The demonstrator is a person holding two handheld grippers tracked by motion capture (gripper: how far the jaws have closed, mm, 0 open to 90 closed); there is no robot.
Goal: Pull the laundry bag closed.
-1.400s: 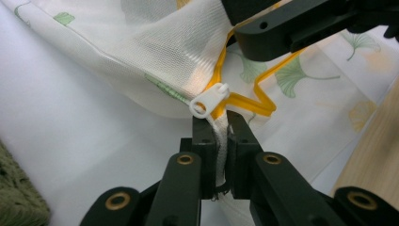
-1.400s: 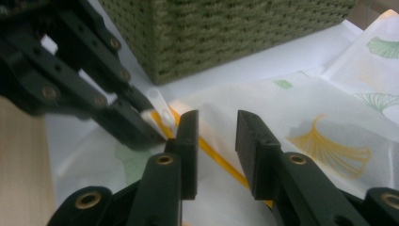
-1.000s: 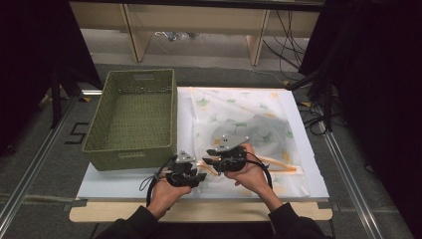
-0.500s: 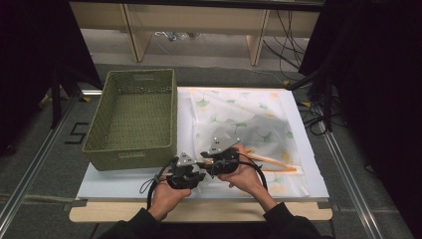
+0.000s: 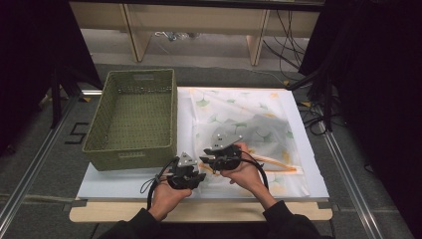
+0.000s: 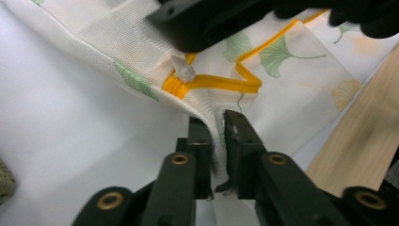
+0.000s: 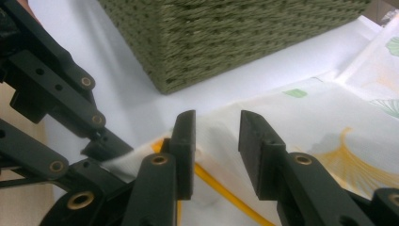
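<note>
The mesh laundry bag (image 5: 249, 134) lies flat on the desk (image 5: 124, 181), its zipper corner at the near left. The left hand-held gripper (image 6: 217, 127) pinches that corner; the right hand-held gripper (image 7: 216, 136), spread and just closing, straddles the orange zipper (image 6: 221, 82), which runs rightward. The basket (image 5: 132, 117) stands just beside.

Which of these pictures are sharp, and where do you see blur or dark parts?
High view: table lit, surroundings dark, slightly soft. Left gripper view: mesh bag sharp, near links blurred, dark shape on top. Right gripper view: basket and jaws quite sharp, edges softer.
</note>
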